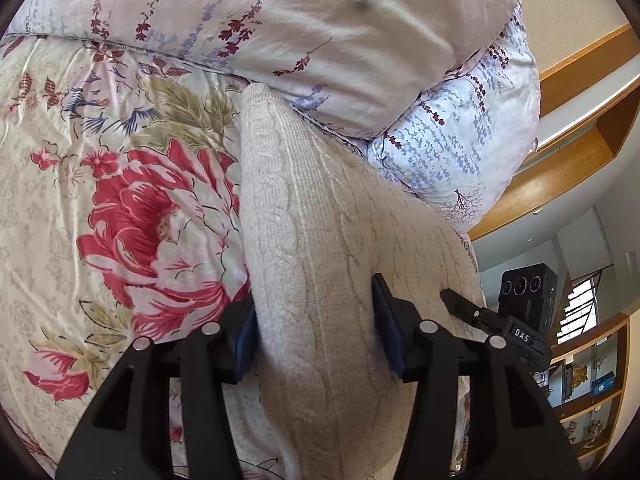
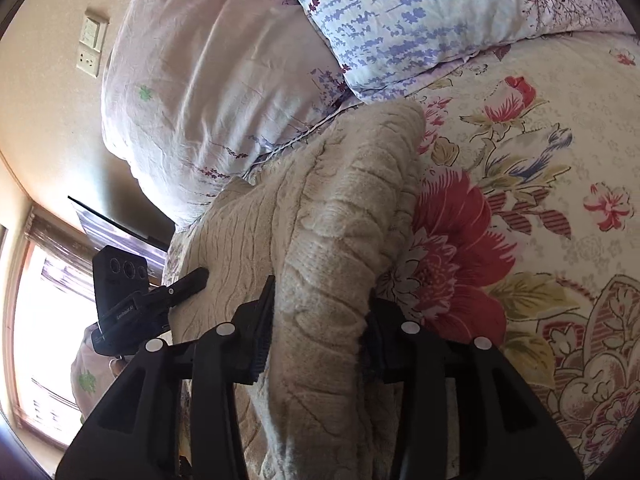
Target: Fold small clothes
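Note:
A cream cable-knit sweater [image 1: 316,208] lies bunched on the floral bedspread [image 1: 120,216], its far end against the pillows. In the left wrist view a thick fold of it rises between the fingers of my left gripper [image 1: 316,312]; the jaws stand apart and the blue pads [image 1: 246,340] flank the fold loosely. The right wrist view shows the same sweater [image 2: 340,208], with another fold between the parted fingers of my right gripper [image 2: 322,304]. Each view shows the other gripper beside it, one black finger [image 2: 192,280] resting on the knit.
Two lavender-print pillows [image 1: 280,20] are stacked at the head of the bed, just beyond the sweater. Wooden shelving [image 1: 580,380] stands off the bed's side. A wall socket [image 2: 90,46] and a bright window [image 2: 40,320] are past the pillows.

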